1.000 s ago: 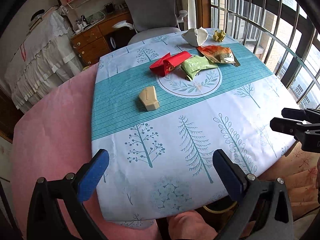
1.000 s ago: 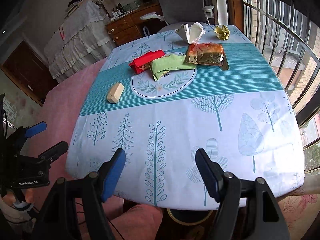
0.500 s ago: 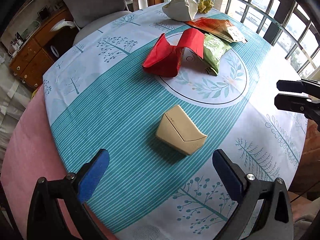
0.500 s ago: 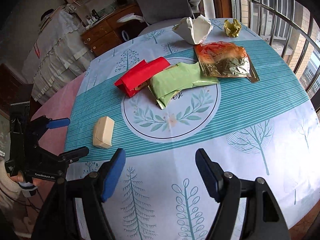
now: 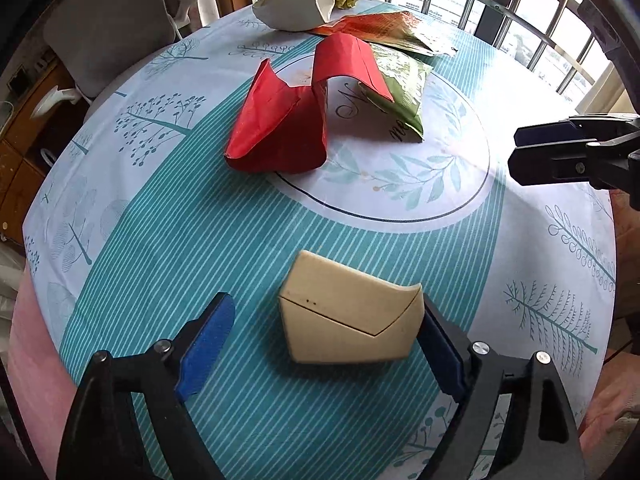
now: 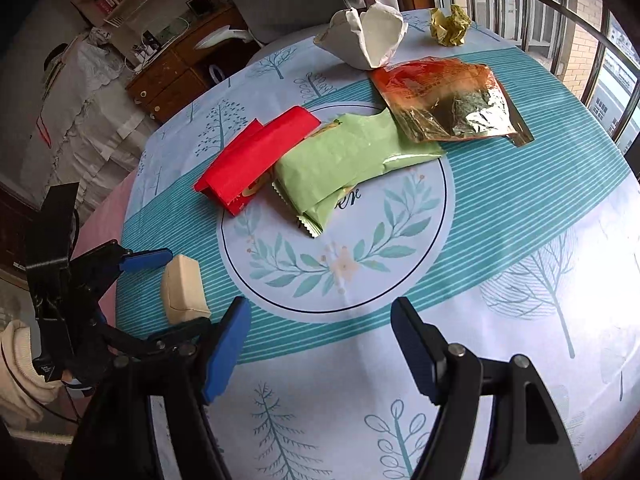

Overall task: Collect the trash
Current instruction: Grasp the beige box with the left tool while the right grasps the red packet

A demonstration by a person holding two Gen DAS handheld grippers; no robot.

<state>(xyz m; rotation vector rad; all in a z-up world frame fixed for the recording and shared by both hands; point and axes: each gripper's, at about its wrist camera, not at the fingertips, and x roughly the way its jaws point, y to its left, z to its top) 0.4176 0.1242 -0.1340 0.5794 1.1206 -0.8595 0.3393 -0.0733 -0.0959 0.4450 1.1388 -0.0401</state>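
Observation:
A small beige carton (image 5: 350, 316) lies on the tablecloth between the open fingers of my left gripper (image 5: 324, 336); its right end touches the right pad. It also shows in the right wrist view (image 6: 184, 290). Beyond it lie a red wrapper (image 5: 288, 120), a green packet (image 6: 348, 164), an orange foil bag (image 6: 448, 100), a white crumpled paper (image 6: 366, 42) and a yellow crumpled ball (image 6: 450, 24). My right gripper (image 6: 322, 354) is open and empty above the cloth's near part.
The round table (image 6: 102, 220) has a pink cover under the tree-print cloth (image 6: 520, 280). A grey chair (image 5: 108, 36) stands behind it, window bars (image 6: 560, 8) to the right, and a wooden dresser (image 6: 180, 76) at the back left.
My left gripper has moved forward and down so the beige carton now sits between its fingers. My right gripper has moved forward over the table.

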